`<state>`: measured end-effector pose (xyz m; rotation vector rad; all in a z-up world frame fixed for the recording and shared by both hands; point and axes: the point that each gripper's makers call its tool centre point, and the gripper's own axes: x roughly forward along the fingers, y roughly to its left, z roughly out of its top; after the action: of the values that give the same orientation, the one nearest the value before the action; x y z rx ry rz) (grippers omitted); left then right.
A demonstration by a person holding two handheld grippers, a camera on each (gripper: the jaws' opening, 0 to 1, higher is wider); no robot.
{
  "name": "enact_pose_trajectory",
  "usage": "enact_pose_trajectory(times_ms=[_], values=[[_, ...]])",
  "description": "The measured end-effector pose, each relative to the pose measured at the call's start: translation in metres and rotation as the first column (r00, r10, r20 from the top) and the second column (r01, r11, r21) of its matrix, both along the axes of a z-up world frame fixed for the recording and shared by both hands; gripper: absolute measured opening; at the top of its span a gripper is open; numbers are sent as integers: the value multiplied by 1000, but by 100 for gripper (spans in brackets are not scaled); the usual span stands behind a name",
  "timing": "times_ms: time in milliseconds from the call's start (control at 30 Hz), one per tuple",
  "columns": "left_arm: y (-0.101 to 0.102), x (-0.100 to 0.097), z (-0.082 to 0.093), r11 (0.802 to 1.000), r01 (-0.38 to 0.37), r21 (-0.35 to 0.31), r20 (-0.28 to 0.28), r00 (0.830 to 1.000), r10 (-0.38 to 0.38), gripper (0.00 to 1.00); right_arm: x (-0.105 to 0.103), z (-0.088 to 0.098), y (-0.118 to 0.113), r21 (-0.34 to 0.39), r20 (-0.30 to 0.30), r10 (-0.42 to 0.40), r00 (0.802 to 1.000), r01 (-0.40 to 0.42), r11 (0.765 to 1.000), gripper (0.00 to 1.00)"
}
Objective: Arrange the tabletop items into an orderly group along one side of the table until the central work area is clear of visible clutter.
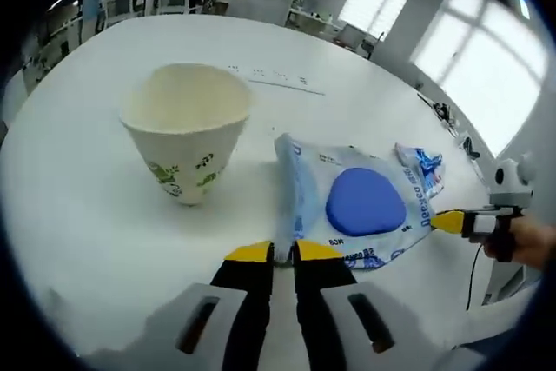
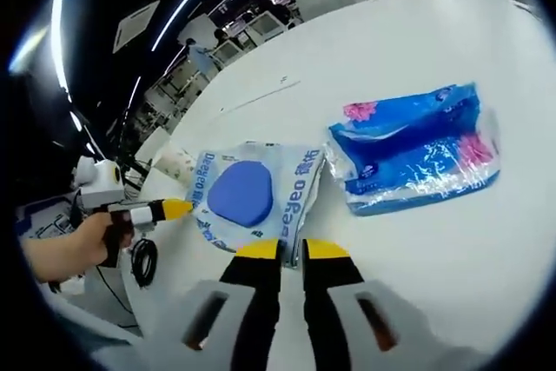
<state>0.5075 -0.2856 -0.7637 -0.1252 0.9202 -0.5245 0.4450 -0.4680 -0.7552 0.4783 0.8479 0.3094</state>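
Observation:
A flat wet wipes pack with a round blue lid lies on the white table. My left gripper is shut on the pack's near corner seam. My right gripper enters from the right, its yellow tip at the pack's far edge. In the right gripper view the same pack lies ahead, with my right gripper shut on its near edge. There the left gripper, held by a hand, touches the pack's left edge.
A white paper cup with green print stands upright left of the pack. A blue tissue packet lies just right of the wipes pack, also seen as the tissue packet. A thin strip lies farther back. Desks and people stand beyond the table.

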Motion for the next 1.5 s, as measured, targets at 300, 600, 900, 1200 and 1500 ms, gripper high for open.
enact_pose_trajectory(times_ms=[300, 600, 900, 1200, 1500], values=[[-3, 8, 25, 1000, 2, 2, 79, 997, -2, 0, 15, 25, 4, -47, 82, 35, 996, -31, 998, 0], [-6, 29, 60, 999, -19, -37, 169, 985, 25, 0, 46, 60, -6, -43, 167, 12, 986, -5, 999, 0], [-14, 31, 44, 1000, 22, 19, 152, 988, -24, 0, 52, 39, -13, -116, 125, 36, 991, -22, 993, 0], [-14, 23, 20, 997, 51, 62, 82, 995, -56, 0, 44, 8, -17, -158, 54, 70, 996, -61, 985, 0], [-14, 12, 4, 991, 71, 116, 42, 996, -76, 0, 40, -3, -20, -147, 28, 43, 999, -38, 988, 0]])
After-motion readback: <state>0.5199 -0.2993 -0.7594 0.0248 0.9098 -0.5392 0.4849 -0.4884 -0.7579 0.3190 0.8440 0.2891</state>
